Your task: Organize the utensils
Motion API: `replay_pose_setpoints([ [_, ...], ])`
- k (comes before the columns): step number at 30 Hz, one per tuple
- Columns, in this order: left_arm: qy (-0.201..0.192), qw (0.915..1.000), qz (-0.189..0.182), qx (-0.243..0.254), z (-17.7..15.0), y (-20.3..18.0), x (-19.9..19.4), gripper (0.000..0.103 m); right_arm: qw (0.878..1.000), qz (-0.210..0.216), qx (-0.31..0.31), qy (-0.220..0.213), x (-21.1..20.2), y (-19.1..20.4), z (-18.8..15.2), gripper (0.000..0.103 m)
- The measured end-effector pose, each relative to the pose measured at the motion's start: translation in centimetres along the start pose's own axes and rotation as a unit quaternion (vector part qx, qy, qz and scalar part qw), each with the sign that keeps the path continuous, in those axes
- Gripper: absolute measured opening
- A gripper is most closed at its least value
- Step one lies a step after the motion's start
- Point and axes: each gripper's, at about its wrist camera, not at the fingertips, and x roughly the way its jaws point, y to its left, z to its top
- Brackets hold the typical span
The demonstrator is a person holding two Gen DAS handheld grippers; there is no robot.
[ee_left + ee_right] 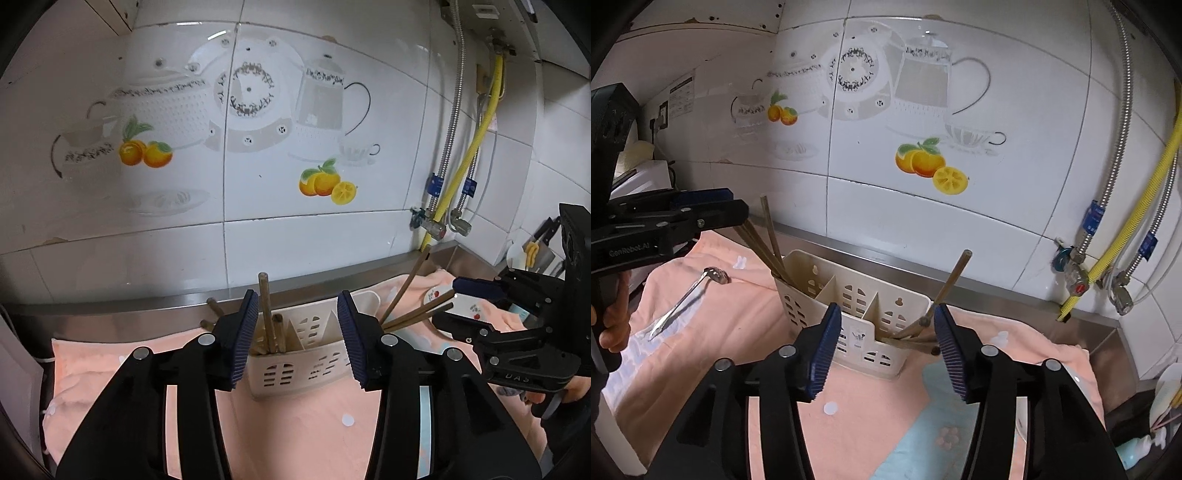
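Cream plastic, slotted and split into 3 compartments, the utensil holder (849, 314) stands on a peach towel (746, 317) close to the tiled wall (960, 221). Brown wooden chopsticks (764, 243) lean out of its left-end compartment, and more chopsticks (947, 284) sit in the right-end one, some lying low across its rim. The middle compartment looks bare, though its floor is hard to see. A metal spoon (683, 299) lies on the towel well left of the holder. The left gripper (299, 332) has its blue pads parted with nothing pressed between them; the holder's left end shows through the gap. The right gripper (886, 347) likewise stands open and holds nothing, pointed at the holder's right end.
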Motion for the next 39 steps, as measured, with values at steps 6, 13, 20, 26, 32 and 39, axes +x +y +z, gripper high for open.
replay_pose_setpoints([
  [6,-0.015,0.9998,0.014,0.009,-1.4,-0.2,-2.7,0.069,1.0,-0.009,0.001,-0.013,-1.7,0.4,-1.0,0.067],
  [13,-0.024,0.9992,0.026,0.016,-3.6,-0.4,-5.2,0.093,0.999,-0.011,0.005,-0.03,-3.9,1.4,-2.5,0.081],
  [20,-0.018,0.9993,0.03,0.014,-6.1,-0.5,-6.7,0.098,0.999,-0.009,0.01,-0.038,-5.2,2.4,-4.2,0.09],
  [26,-0.018,0.9991,0.037,0.012,-7.6,-0.5,-7.7,0.098,0.999,-0.013,0.013,-0.039,-5.9,3.0,-5.6,0.092],
  [32,-0.02,0.9987,0.043,0.015,-9.1,-0.8,-8.8,0.098,0.999,-0.006,0.029,-0.043,-6.9,3.5,-7.2,0.093],
  [39,-0.017,0.9987,0.045,0.018,-11.0,-1.4,-9.9,0.098,0.998,-0.001,0.045,-0.042,-7.4,4.5,-9.1,0.094],
])
